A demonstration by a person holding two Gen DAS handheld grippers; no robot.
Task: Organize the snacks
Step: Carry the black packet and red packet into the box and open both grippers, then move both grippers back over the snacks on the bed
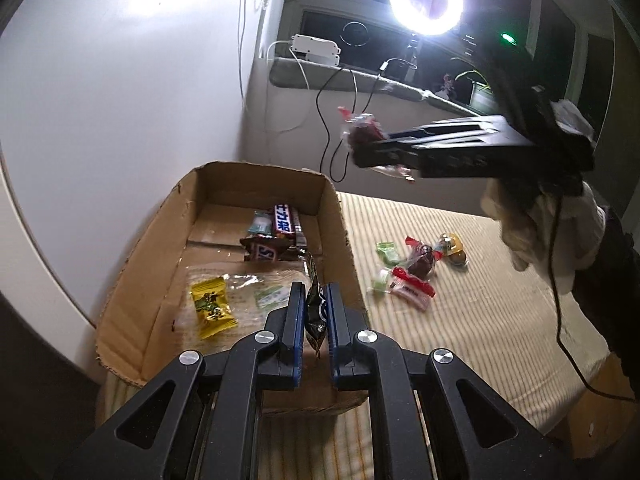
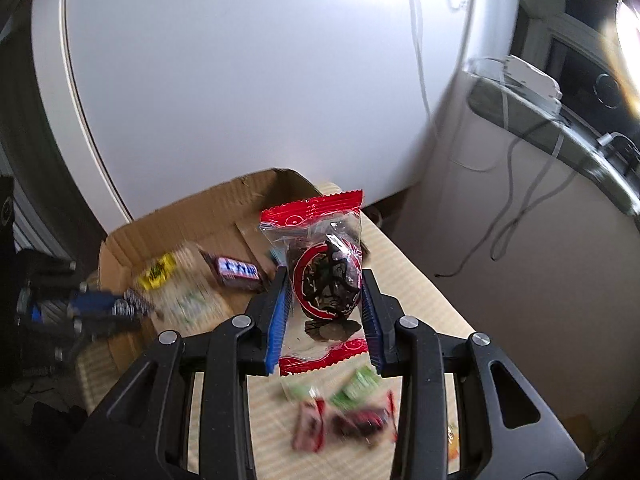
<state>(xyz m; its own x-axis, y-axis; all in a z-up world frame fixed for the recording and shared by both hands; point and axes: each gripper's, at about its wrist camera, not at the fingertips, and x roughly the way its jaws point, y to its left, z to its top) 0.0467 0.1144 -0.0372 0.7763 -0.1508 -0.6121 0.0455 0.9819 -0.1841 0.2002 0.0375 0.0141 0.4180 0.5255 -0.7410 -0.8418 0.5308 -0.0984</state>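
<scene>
An open cardboard box (image 1: pixel 340 224) stands on the striped table; it also shows in the right wrist view (image 2: pixel 120 248). Inside lie a yellow candy (image 1: pixel 212 306), Snickers bars (image 1: pixel 276 240) and other wrappers. My left gripper (image 1: pixel 316 304) is shut on a dark snack packet (image 1: pixel 316 312) just above the box's near right corner. My right gripper (image 2: pixel 326 286) is shut on a red-and-clear packet of dark fruit (image 2: pixel 326 272), held in the air right of the box; it also shows in the left wrist view (image 1: pixel 362 130).
Loose candies (image 1: pixel 416 264) in red, green and gold wrappers lie on the table right of the box; they also show in the right wrist view (image 2: pixel 344 412). A white wall stands behind the box. A ring light (image 1: pixel 426 0) and cables sit on the windowsill.
</scene>
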